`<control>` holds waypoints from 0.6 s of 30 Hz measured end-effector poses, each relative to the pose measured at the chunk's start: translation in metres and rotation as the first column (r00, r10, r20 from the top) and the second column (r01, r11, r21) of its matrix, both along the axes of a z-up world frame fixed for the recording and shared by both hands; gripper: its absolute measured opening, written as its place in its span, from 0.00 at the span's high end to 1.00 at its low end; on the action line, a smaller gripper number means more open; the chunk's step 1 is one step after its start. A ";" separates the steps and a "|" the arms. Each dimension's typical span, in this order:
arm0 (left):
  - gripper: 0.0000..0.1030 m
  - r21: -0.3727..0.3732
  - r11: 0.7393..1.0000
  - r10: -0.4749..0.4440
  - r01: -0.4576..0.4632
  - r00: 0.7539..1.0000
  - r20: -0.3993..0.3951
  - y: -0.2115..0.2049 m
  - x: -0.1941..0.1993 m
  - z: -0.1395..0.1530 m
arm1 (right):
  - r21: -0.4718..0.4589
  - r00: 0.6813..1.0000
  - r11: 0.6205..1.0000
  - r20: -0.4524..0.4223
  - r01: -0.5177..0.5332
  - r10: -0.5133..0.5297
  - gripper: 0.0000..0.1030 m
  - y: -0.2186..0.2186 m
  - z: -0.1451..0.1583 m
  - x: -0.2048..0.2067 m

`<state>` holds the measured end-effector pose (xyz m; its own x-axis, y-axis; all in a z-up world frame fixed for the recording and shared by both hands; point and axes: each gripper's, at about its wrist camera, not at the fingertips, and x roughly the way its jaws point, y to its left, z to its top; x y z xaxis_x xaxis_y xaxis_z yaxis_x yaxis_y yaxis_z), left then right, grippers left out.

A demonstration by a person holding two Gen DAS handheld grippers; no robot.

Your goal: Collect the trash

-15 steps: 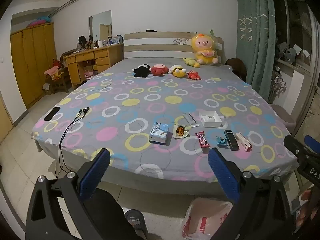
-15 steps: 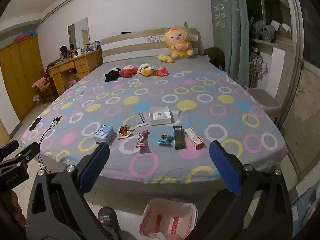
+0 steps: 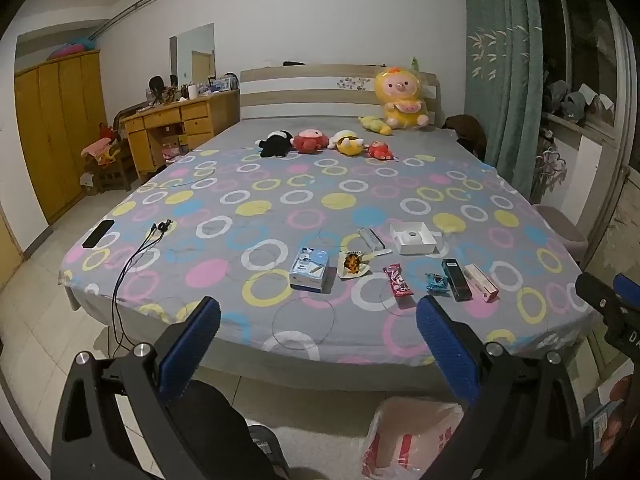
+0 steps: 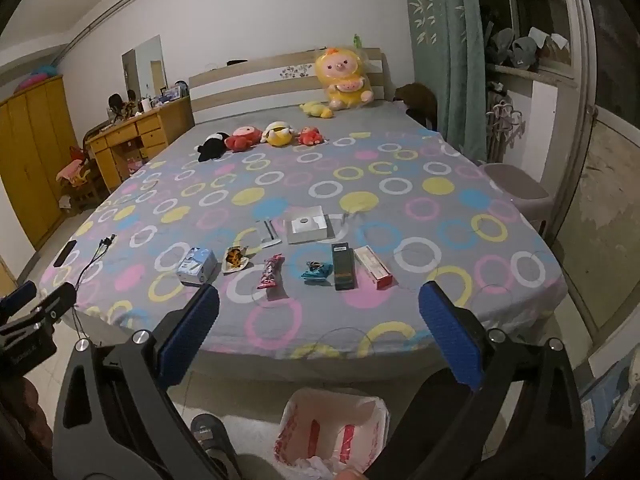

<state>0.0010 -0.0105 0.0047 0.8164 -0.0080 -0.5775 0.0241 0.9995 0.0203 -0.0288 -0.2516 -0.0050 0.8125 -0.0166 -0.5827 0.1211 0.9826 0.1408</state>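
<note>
Both the left gripper [image 3: 318, 344] and right gripper [image 4: 319, 332] gape wide and empty. Wrappers and boxes [image 4: 272, 270] line the bed's [image 4: 360, 320] near edge at mid-frame, handy to the bag-lined bin [image 4: 332, 428] at bottom centre.

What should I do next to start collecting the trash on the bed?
Probably reach the right hand-held gripper, open and empty, toward the pink box, the nearest piece in the row of litter, since the lined bin sits right below on the floor.
</note>
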 end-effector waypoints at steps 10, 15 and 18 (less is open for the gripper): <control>0.07 0.017 1.000 0.024 -0.024 1.000 0.008 0.008 -0.002 0.000 | -0.004 0.999 0.999 -0.007 -0.041 0.041 0.05 0.012 0.002 0.007; 0.07 0.018 0.999 0.035 -0.035 0.999 0.006 0.013 -0.003 -0.001 | -0.003 0.999 0.999 -0.009 -0.045 0.045 0.05 0.014 0.002 0.007; 0.07 0.020 0.999 0.035 -0.035 0.999 0.003 0.015 -0.003 -0.002 | -0.004 0.999 0.999 -0.014 -0.050 0.050 0.05 0.015 0.002 0.009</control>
